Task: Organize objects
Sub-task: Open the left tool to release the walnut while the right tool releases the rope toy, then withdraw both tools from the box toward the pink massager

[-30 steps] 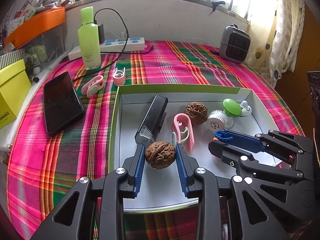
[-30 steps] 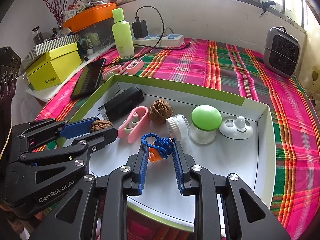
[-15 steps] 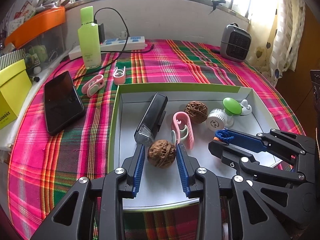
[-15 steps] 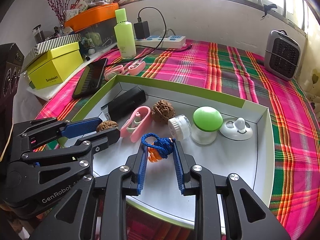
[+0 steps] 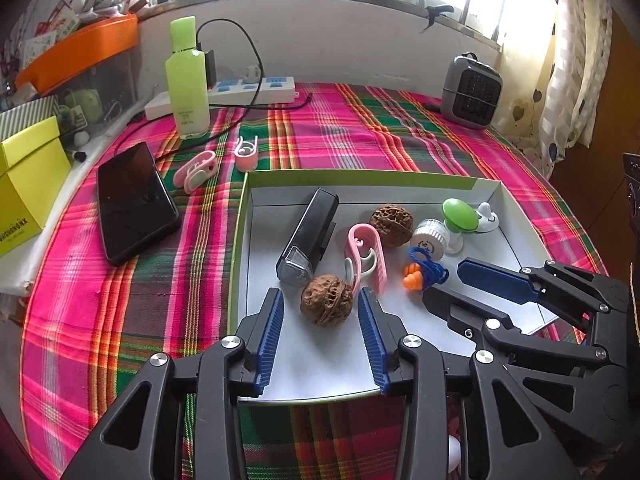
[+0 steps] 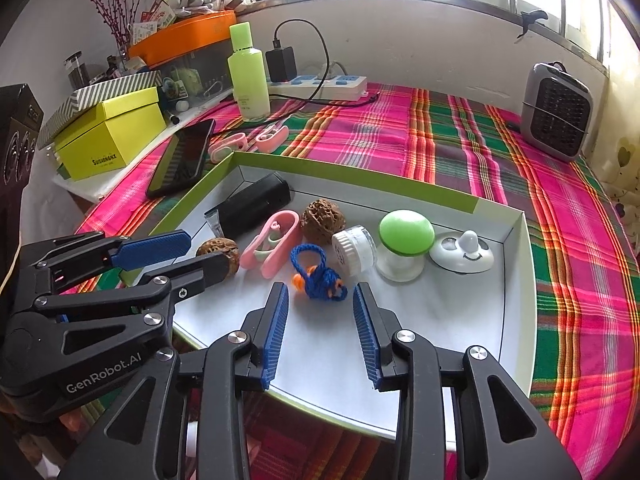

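Both claws are letting go inside the tray (image 5: 360, 178): the left claw (image 5: 320, 304) has just been opening, its jaws standing apart around the walnut (image 5: 326, 300). The right claw (image 6: 320, 300) has just been opening too, freeing the blue cord (image 6: 320, 276) so both are lying gathered with the rest.

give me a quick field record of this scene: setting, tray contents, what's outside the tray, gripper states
setting: plaid tablecloth, white tray with green rim
in tray: black flashlight, two walnuts, pink clip, blue cord with orange bits, white jar, green-capped jar, white smiley knob
outside tray: phone, two pink clips, green bottle
left gripper: just opened, fingers clear of the near walnut
right gripper: just opened, cord lies free between fingers
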A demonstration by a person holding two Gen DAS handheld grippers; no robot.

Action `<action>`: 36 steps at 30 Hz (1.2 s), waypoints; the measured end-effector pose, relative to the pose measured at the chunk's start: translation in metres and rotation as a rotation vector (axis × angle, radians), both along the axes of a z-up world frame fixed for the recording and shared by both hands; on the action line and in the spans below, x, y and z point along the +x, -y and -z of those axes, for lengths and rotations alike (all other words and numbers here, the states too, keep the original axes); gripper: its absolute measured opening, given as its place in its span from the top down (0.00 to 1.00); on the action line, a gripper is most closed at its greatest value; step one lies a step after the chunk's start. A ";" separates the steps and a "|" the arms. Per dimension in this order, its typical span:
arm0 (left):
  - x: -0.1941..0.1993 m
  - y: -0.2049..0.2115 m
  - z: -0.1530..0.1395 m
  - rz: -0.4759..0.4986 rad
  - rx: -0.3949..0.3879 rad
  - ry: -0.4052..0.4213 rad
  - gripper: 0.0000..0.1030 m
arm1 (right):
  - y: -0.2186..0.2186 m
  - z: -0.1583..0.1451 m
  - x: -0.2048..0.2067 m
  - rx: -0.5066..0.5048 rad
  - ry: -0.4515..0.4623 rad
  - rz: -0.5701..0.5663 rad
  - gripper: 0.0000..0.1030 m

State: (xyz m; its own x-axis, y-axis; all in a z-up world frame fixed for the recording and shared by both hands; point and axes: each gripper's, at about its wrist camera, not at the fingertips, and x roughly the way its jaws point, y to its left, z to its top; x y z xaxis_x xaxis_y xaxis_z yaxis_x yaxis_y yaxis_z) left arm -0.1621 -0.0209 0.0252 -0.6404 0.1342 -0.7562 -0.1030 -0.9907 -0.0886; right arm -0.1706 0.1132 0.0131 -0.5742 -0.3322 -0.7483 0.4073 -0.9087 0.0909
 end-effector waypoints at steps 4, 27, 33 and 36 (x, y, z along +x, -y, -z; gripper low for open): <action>0.006 0.001 -0.003 -0.001 0.007 -0.005 0.61 | -0.002 -0.002 0.004 -0.006 -0.006 0.005 0.65; 0.043 0.004 -0.018 -0.016 0.025 -0.045 0.58 | -0.013 -0.017 0.041 -0.020 -0.043 0.060 0.60; 0.056 0.007 -0.021 -0.021 0.037 -0.057 0.58 | -0.016 -0.022 0.056 -0.033 -0.058 0.066 0.60; 0.063 0.009 -0.022 -0.021 0.046 -0.061 0.58 | -0.017 -0.022 0.064 -0.041 -0.057 0.058 0.60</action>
